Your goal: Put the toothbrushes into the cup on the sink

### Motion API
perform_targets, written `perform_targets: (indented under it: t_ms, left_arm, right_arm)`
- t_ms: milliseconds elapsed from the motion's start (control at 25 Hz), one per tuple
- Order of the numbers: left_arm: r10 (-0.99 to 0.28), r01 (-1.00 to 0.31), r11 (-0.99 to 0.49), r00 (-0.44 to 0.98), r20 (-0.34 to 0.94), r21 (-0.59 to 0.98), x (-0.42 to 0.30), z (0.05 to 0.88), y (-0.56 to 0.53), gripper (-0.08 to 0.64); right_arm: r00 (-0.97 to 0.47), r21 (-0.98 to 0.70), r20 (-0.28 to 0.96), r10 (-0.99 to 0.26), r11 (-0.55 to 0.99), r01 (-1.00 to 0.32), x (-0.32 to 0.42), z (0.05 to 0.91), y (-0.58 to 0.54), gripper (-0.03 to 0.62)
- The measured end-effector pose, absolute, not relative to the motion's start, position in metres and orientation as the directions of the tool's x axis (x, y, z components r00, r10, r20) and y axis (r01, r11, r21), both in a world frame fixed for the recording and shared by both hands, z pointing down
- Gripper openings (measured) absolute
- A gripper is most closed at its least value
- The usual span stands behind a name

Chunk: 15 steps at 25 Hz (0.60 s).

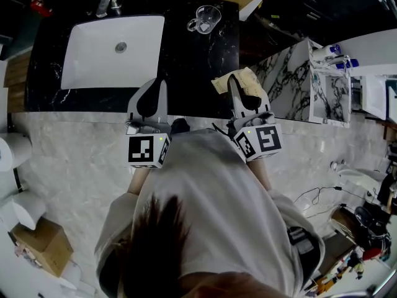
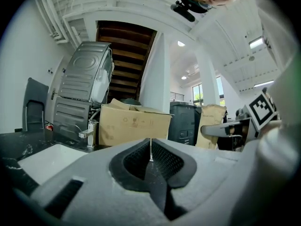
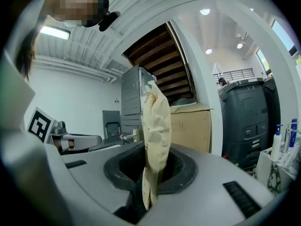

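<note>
Cardboard box [image 2: 134, 126] beside a dark bin [image 2: 184, 122] — bottles [image 1: 330, 56] by marble cabinet [image 1: 290, 79].

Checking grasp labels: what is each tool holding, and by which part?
The right tool grips a soft beige packet by its near end; the rest sticks out beyond the jaws. The left tool is shut on nothing.

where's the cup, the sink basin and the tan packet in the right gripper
cup [image 1: 206, 17], head view, on its clear wall
sink basin [image 1: 93, 58], head view, bare white floor left of the drain
tan packet [image 3: 157, 121], right gripper view, its middle, above the jaws
</note>
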<state>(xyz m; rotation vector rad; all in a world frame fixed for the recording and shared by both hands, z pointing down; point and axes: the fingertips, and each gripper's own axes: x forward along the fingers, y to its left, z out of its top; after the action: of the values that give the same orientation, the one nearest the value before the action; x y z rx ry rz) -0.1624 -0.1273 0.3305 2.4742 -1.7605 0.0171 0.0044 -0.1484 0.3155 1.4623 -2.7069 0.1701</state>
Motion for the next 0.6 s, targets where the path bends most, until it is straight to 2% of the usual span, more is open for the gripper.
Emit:
perform_targets:
  t_ms: [600]
  left_arm:
    - [-0.901, -0.9, -0.423, 0.43, 0.054, 0.11, -0.18, 0.339, -0.181, 0.025]
  right_arm:
    - [-0.435, -0.038, 0.092, -0.896, 0.433, -0.901, -0.009, 0.31, -0.184, 0.054]
